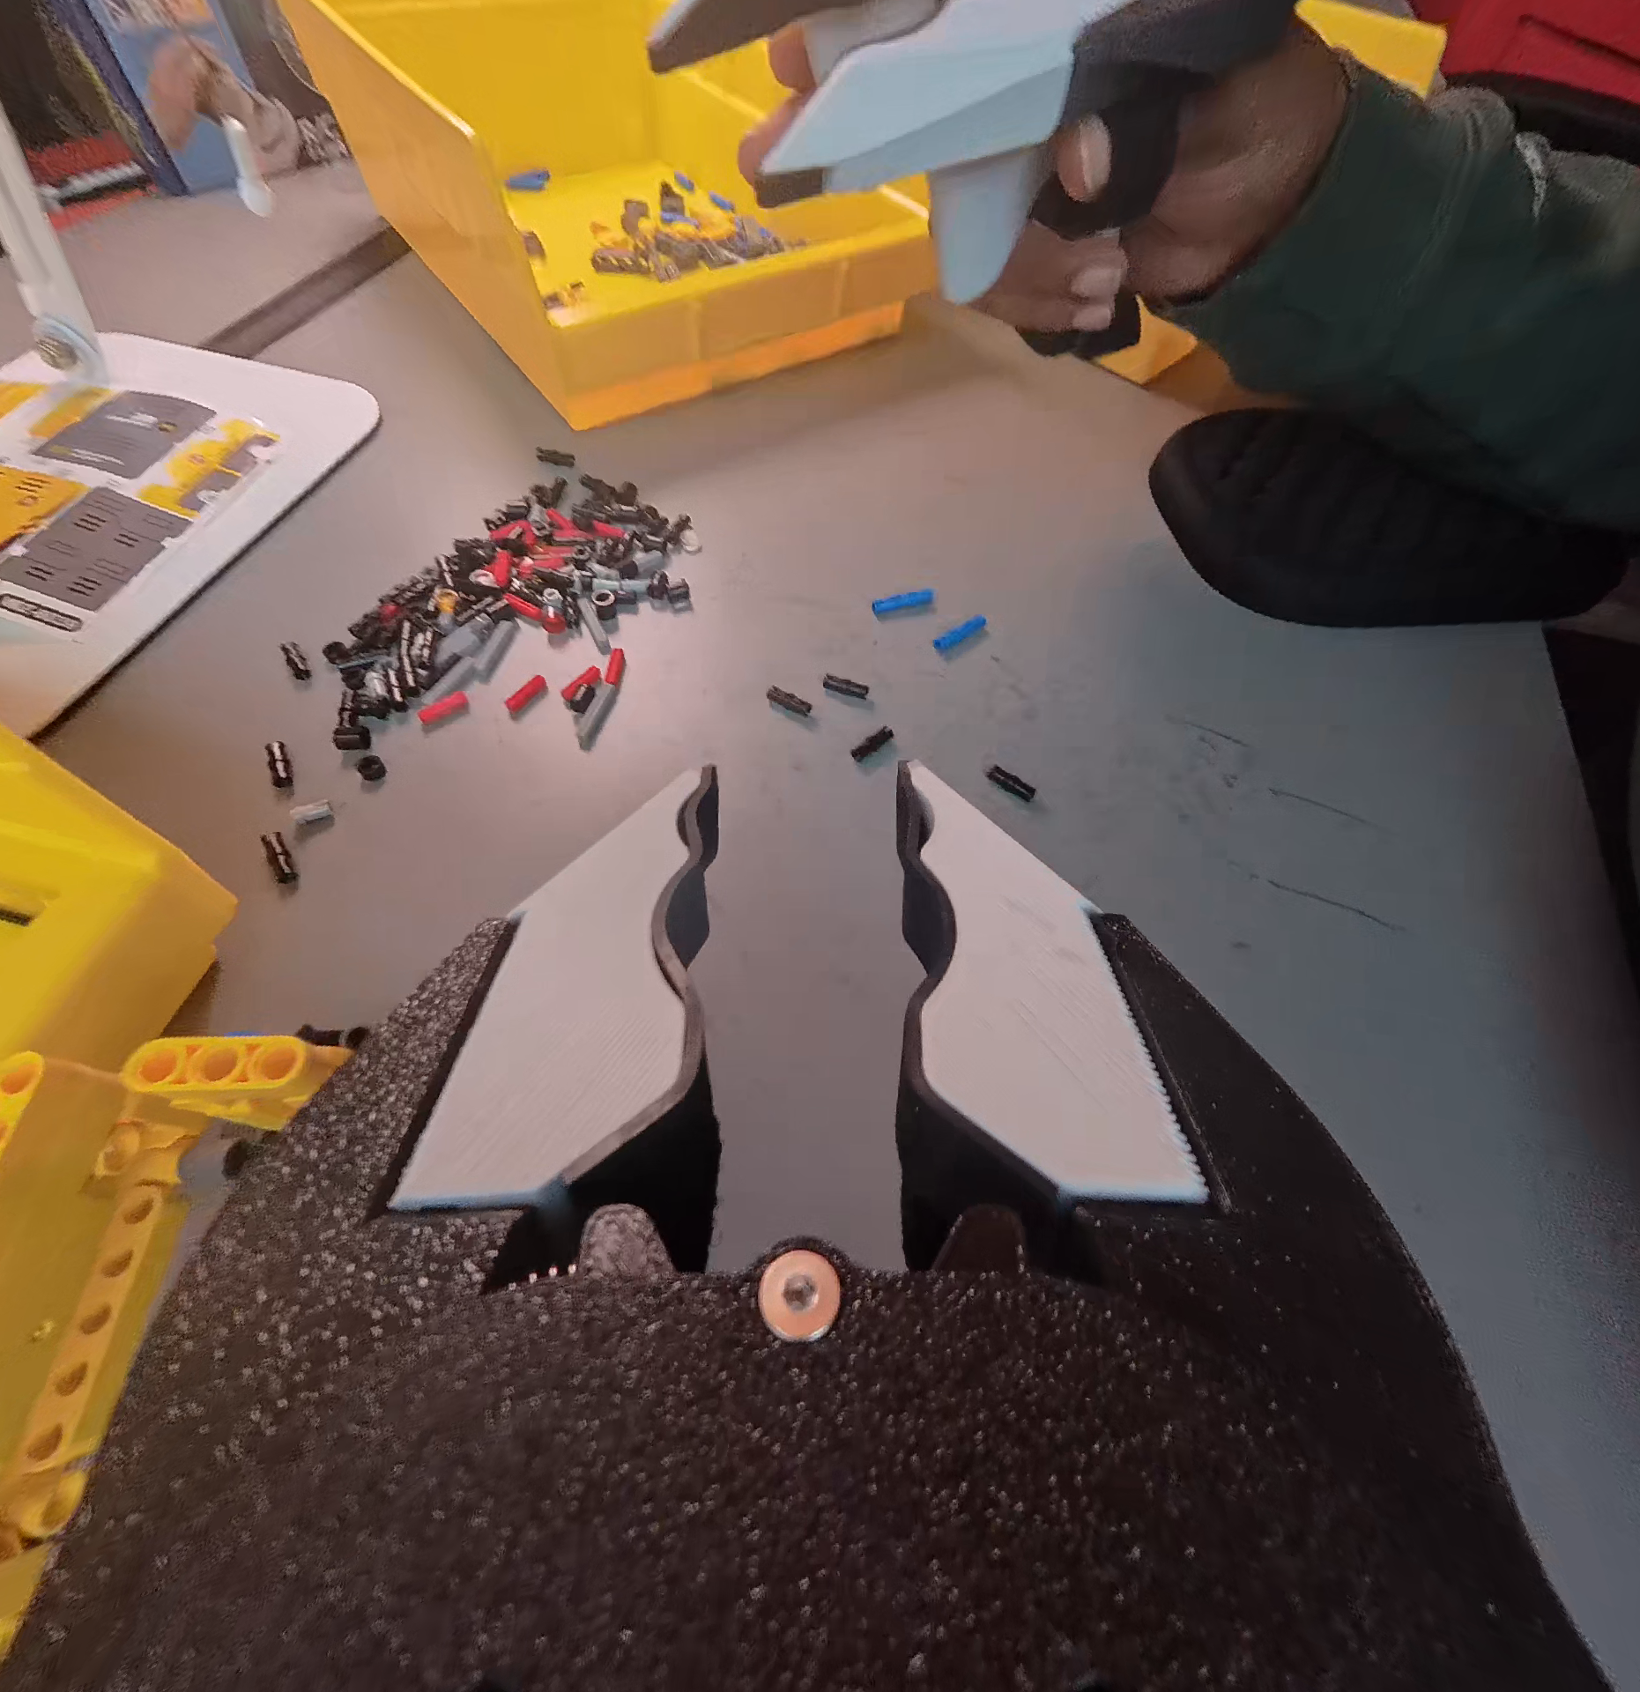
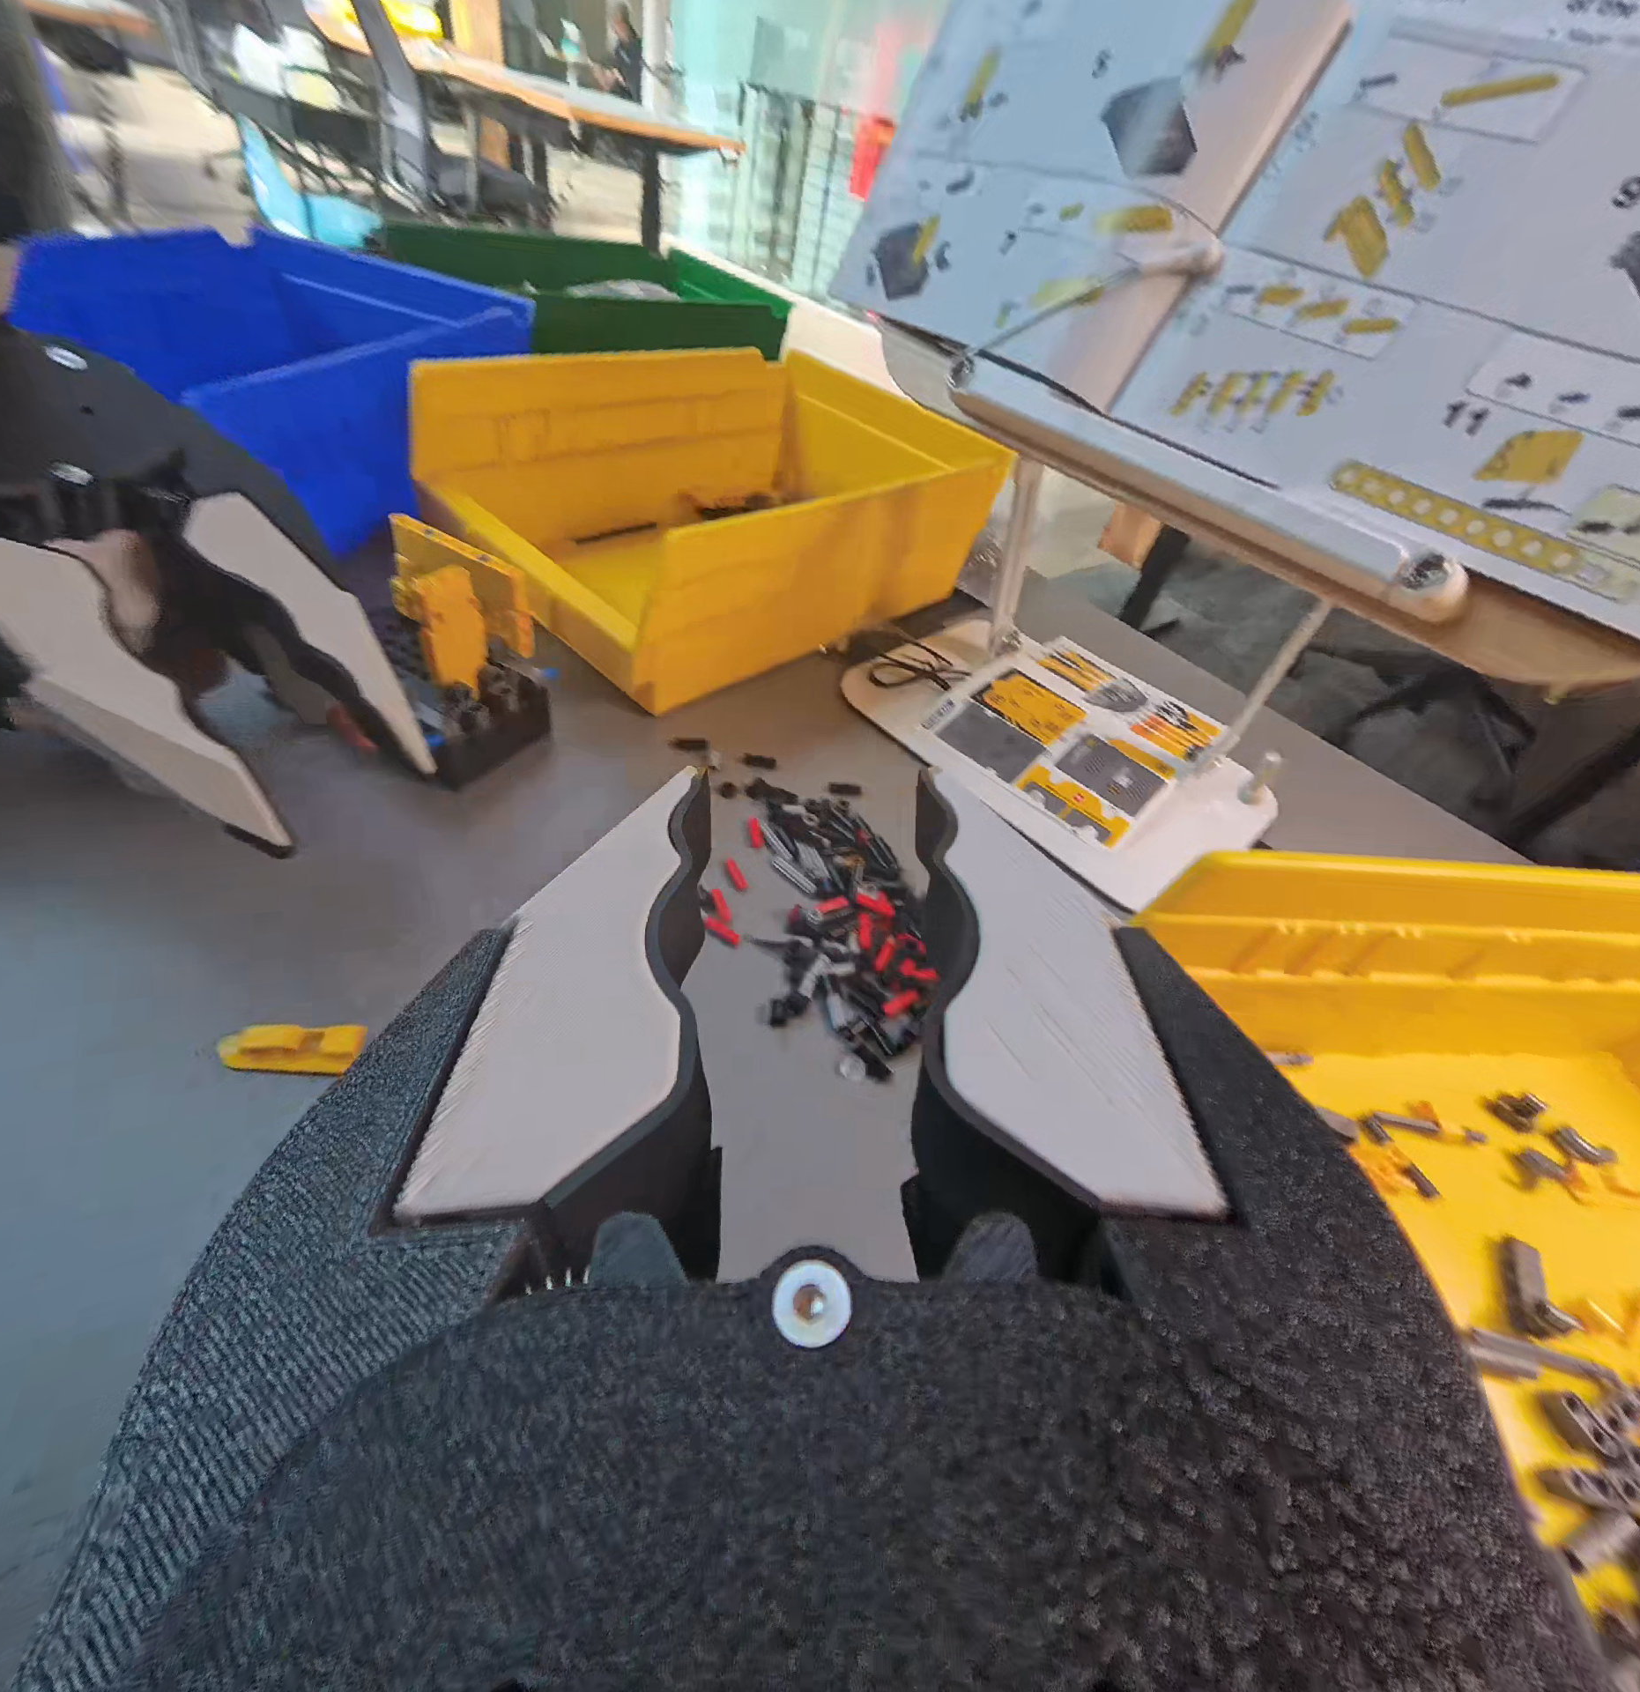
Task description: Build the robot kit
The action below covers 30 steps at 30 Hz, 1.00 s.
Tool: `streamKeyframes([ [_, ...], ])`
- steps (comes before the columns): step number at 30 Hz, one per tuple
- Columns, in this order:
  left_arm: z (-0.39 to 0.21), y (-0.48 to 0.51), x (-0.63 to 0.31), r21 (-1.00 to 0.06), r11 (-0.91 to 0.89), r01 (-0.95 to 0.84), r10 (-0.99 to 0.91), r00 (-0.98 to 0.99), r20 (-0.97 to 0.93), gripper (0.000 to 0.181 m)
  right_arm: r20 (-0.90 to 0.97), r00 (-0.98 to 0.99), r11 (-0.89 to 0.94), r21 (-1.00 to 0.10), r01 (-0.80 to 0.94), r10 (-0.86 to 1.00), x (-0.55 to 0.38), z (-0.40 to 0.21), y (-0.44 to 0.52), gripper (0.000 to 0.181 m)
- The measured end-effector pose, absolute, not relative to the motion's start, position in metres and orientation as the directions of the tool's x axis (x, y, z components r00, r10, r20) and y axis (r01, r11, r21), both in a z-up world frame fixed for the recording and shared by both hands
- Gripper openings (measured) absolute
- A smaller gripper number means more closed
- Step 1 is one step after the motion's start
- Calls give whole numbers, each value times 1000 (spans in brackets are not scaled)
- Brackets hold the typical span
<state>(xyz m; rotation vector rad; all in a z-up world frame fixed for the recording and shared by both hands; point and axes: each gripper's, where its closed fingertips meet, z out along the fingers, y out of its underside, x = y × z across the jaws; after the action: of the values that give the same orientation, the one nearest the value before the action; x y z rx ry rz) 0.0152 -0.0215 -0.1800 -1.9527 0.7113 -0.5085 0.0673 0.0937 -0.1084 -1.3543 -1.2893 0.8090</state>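
Open-plan workroom: grey worktable (image 2: 157,916) carried yellow plastic parts bins (image 2: 706,549), small building-brick pins (image 2: 843,934), propped instruction booklet (image 2: 1347,275); desks stood behind.

left gripper (image 1: 805,778) jaws apart, empty, near black pins (image 1: 843,685).

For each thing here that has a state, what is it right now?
Left tool: open, empty, above the table.
Right tool: open, empty, over the pin pile.
Pin pile: loose, spread on the table.
Near yellow bin: open, holds small parts.
Booklet: open on its stand.
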Motion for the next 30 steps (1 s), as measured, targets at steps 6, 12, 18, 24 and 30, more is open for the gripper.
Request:
streamKeyframes([
  [6, -218, -42, 45, -790, -439, -427, -754, 654, 65, 48, 217, 340, 103, -941, 323, 915, 88, -125, 133, 45],
  [12, -241, -44, 54, -707, -415, -572, -778, 626, -50, 18, 171, 357, 60, -952, 301, 918, 89, -129, 140, 42],
  [18, -239, -32, 37, -699, -395, -596, -738, 659, -145, 7, 170, 336, 61, -948, 311, 926, 88, -135, 138, 39],
  [24, -229, -24, 19, -735, -399, -549, -704, 697, -138, 6, 167, 328, 64, -951, 302, 930, 88, -134, 135, 36],
  [30, -203, -23, 11, -803, -321, -502, -698, 698, -157, 5, 165, 301, 80, -958, 276, 939, 86, -130, 128, 35],
])
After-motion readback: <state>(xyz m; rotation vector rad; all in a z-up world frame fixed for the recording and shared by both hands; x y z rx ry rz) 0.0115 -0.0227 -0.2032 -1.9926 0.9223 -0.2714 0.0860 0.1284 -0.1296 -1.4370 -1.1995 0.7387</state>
